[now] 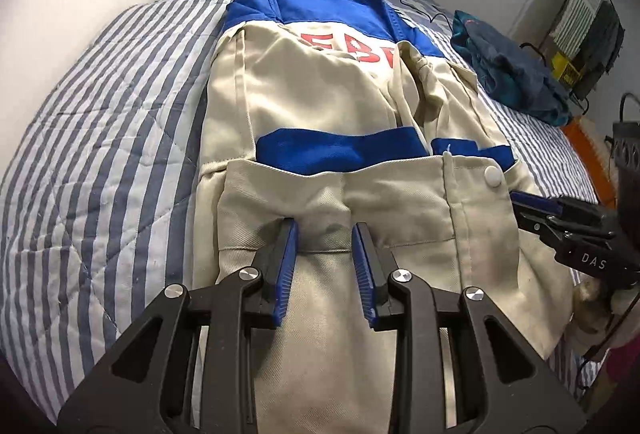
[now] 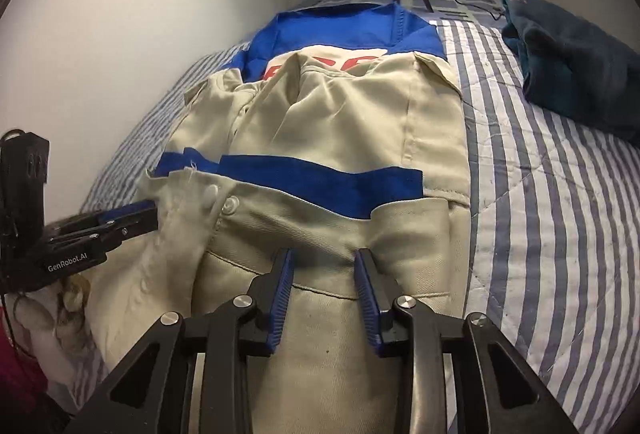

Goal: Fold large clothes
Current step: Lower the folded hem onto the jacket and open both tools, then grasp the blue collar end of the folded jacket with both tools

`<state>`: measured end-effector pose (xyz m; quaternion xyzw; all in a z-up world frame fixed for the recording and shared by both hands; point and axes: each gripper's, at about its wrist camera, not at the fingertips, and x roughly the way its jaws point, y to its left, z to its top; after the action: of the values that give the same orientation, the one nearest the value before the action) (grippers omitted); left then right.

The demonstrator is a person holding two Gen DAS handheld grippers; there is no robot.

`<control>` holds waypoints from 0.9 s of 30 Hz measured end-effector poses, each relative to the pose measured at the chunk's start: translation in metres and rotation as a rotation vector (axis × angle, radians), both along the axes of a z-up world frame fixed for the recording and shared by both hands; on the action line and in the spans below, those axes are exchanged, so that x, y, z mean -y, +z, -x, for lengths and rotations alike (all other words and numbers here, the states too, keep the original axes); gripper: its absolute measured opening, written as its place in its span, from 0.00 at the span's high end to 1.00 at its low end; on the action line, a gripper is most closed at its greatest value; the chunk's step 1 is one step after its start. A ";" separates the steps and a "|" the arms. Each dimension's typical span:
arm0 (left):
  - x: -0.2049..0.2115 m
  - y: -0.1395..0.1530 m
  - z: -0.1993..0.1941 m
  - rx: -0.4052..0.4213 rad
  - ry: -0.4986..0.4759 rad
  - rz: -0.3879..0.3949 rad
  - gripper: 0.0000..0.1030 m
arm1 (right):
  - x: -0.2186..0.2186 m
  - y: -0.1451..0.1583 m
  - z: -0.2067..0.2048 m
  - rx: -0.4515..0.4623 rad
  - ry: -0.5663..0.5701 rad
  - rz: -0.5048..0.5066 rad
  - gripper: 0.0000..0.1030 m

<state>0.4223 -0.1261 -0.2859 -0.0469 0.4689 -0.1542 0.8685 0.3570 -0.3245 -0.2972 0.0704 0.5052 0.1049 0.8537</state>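
While the left gripper (image 1: 325, 230) and right gripper (image 2: 324, 258) stand part-open over the folded hem, pinching nothing, the beige-and-blue garment (image 1: 320, 93) lies lengthwise mid-bed; bare striped quilt (image 1: 100, 113) flanks both edges; dark teal cloth (image 2: 580, 73) beyond.

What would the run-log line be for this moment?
scene: beige-and-blue jacket on striped bed | left gripper: open above hem, no grip | right gripper: open above hem, no grip | fold: hem turned up

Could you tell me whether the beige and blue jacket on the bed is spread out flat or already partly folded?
Partly folded: the jacket's lower part is doubled up over its body, hiding part of the blue band.
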 end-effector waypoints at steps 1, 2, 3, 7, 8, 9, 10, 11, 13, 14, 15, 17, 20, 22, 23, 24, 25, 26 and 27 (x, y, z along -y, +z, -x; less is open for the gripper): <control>-0.002 0.001 -0.001 -0.006 0.001 0.012 0.71 | -0.002 0.002 -0.001 -0.009 0.007 0.014 0.70; -0.004 0.003 -0.001 -0.015 0.004 0.028 0.71 | -0.003 0.006 -0.003 -0.025 0.015 0.022 0.70; -0.008 0.006 0.001 -0.025 0.007 0.047 0.71 | -0.002 0.011 -0.003 -0.027 0.019 0.012 0.70; -0.030 0.027 0.005 -0.014 0.038 0.124 0.71 | 0.017 0.041 0.013 0.063 -0.014 -0.063 0.64; -0.035 0.032 0.006 -0.004 0.041 0.138 0.71 | 0.023 0.048 0.015 0.091 -0.024 -0.083 0.58; -0.042 0.040 0.004 0.005 0.042 0.151 0.71 | 0.031 0.057 0.018 0.133 -0.033 -0.101 0.55; -0.047 0.046 0.002 0.014 0.042 0.155 0.71 | 0.036 0.066 0.020 0.164 -0.036 -0.101 0.55; -0.053 0.054 -0.001 0.028 0.041 0.154 0.71 | 0.041 0.076 0.018 0.194 -0.036 -0.089 0.55; -0.063 0.068 -0.015 0.057 0.043 0.143 0.70 | 0.052 0.094 0.009 0.227 -0.032 -0.065 0.55; -0.066 0.074 -0.022 0.067 0.042 0.140 0.65 | 0.060 0.103 0.000 0.235 -0.034 -0.063 0.55; -0.069 0.079 -0.031 0.077 0.043 0.136 0.59 | 0.065 0.107 -0.012 0.237 -0.036 -0.067 0.54; -0.074 0.088 -0.052 0.094 0.035 0.137 0.57 | 0.079 0.117 -0.034 0.246 -0.045 -0.079 0.54; -0.077 0.090 -0.091 0.086 0.027 0.155 0.57 | 0.097 0.117 -0.071 0.237 -0.048 -0.106 0.54; -0.079 0.085 -0.120 0.065 0.032 0.167 0.57 | 0.109 0.108 -0.102 0.214 -0.069 -0.139 0.54; -0.080 0.081 -0.134 0.054 0.036 0.172 0.57 | 0.113 0.101 -0.115 0.203 -0.082 -0.154 0.54; -0.080 0.077 -0.149 0.045 0.044 0.178 0.57 | 0.117 0.095 -0.125 0.196 -0.093 -0.165 0.54; -0.080 0.072 -0.164 0.035 0.052 0.188 0.57 | 0.120 0.087 -0.139 0.186 -0.103 -0.175 0.54; -0.080 0.067 -0.178 0.023 0.058 0.202 0.57 | 0.124 0.078 -0.154 0.171 -0.112 -0.183 0.54; -0.080 0.061 -0.189 0.010 0.069 0.214 0.56 | 0.126 0.071 -0.162 0.161 -0.117 -0.186 0.54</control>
<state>0.6116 -0.0459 -0.2245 -0.1545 0.4433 -0.1737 0.8657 0.5192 -0.4503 -0.2262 0.1700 0.4181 0.1069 0.8860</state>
